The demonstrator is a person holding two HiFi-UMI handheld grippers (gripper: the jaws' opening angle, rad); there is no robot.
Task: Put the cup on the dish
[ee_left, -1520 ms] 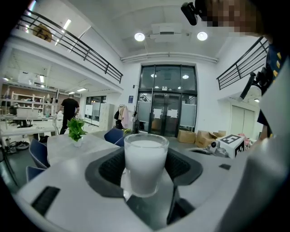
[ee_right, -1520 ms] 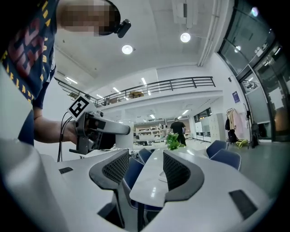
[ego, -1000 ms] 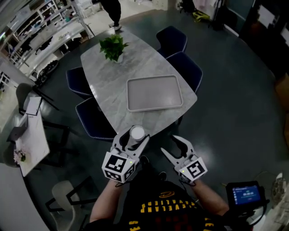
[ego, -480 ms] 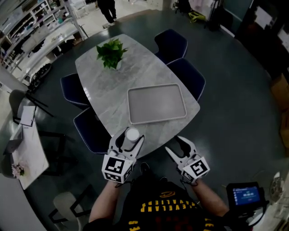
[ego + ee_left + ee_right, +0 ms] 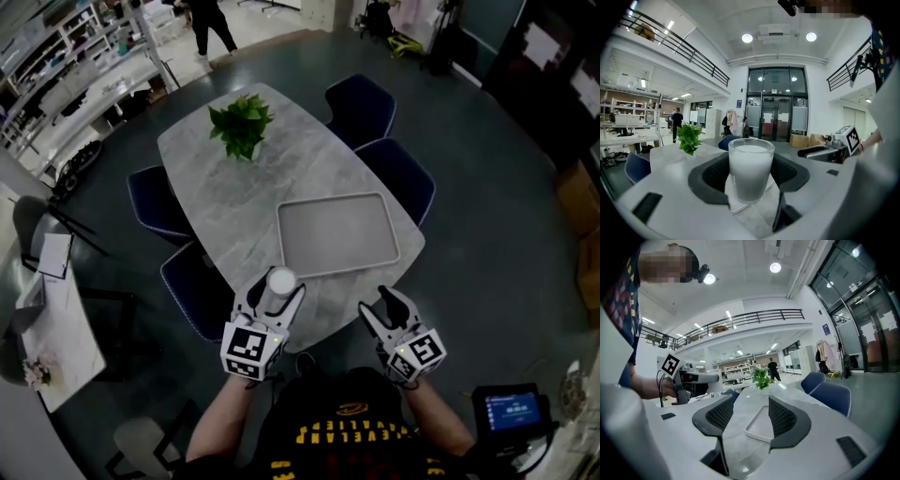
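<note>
In the head view, your left claw (image 5: pixel 277 292) was closed on the cup (image 5: pixel 281 280) and held it upright over the near edge of the bench (image 5: pixel 225 202), short of the dish (image 5: pixel 337 234). The dish, a shallow rectangular tray, lay bare toward the bench's near right corner. A potted plant (image 5: pixel 241 127) stood near the far end. Your right claw (image 5: pixel 378 305) hung just off the near edge, beside the left one but apart from it.

In the left gripper view, the ribbed pads pressed on both sides of the cup's wall, around its lower half, with the rim standing clear above them. The cup looked like a frosted, straight-sided tumbler: probably stiff, light and smooth, so likely to slip under a loose grip, and breakable if it is glass. That low side hold seemed sound for setting it down flat.

In the right gripper view, your right claw stood open with nothing between its pads; the dish showed beyond the gap.
</note>
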